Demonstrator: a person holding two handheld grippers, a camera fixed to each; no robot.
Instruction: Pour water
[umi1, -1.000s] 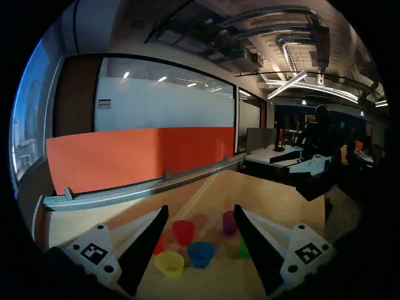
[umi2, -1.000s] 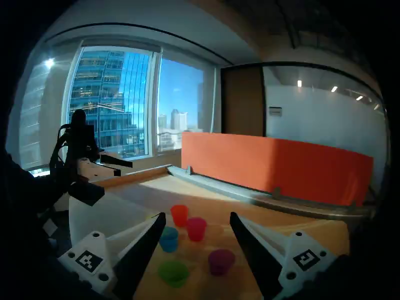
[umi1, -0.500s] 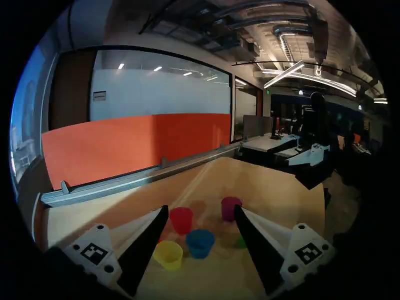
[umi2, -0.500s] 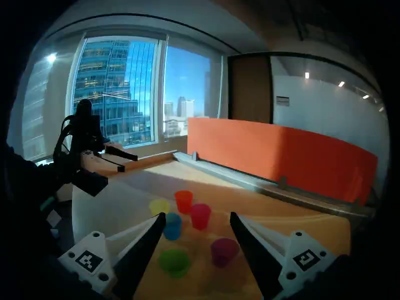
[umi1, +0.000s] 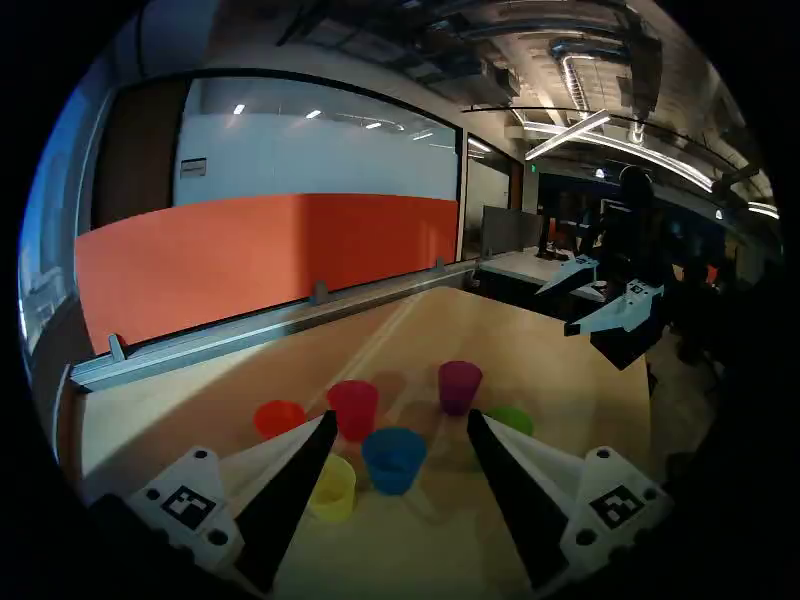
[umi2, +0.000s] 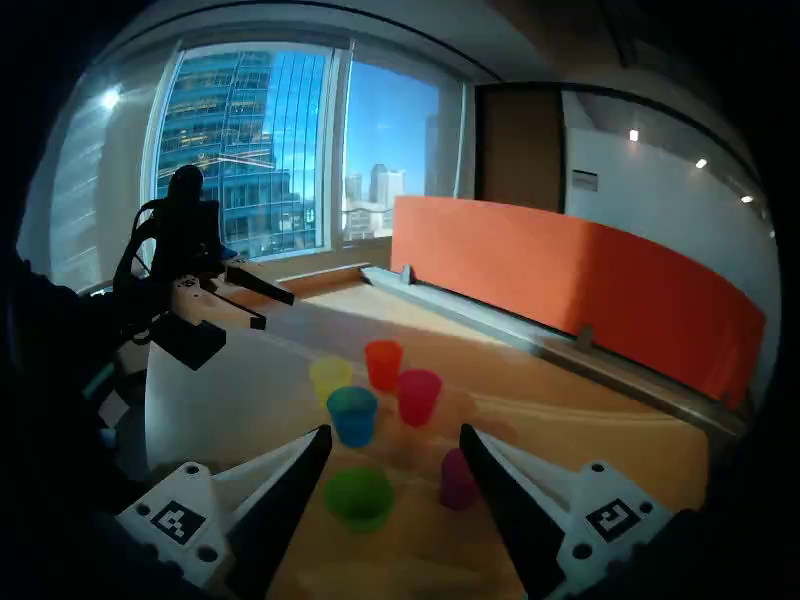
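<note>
Several small plastic cups stand close together on the wooden table (umi1: 540, 350). In the left gripper view my left gripper (umi1: 398, 420) is open above the near cups: blue cup (umi1: 394, 459) between the fingers, yellow cup (umi1: 333, 487) by the left finger, red cup (umi1: 353, 408), orange cup (umi1: 279, 415), purple cup (umi1: 459, 386) and green cup (umi1: 511, 420) beyond. In the right gripper view my right gripper (umi2: 393, 434) is open, with the green cup (umi2: 359, 497) and purple cup (umi2: 456, 478) nearest, then the blue cup (umi2: 352, 415), red cup (umi2: 418, 396), yellow cup (umi2: 330, 379) and orange cup (umi2: 383, 363).
An orange partition (umi1: 250, 250) with a metal rail (umi1: 300, 315) runs along the table's far side. The right gripper (umi1: 610, 305) hovers at the table's right end, and the left gripper (umi2: 215, 290) shows near tall windows (umi2: 250, 150).
Both views have tipped down towards the table. The cups sit higher in the views, and the orange and green cups have come out from behind my left fingers.
</note>
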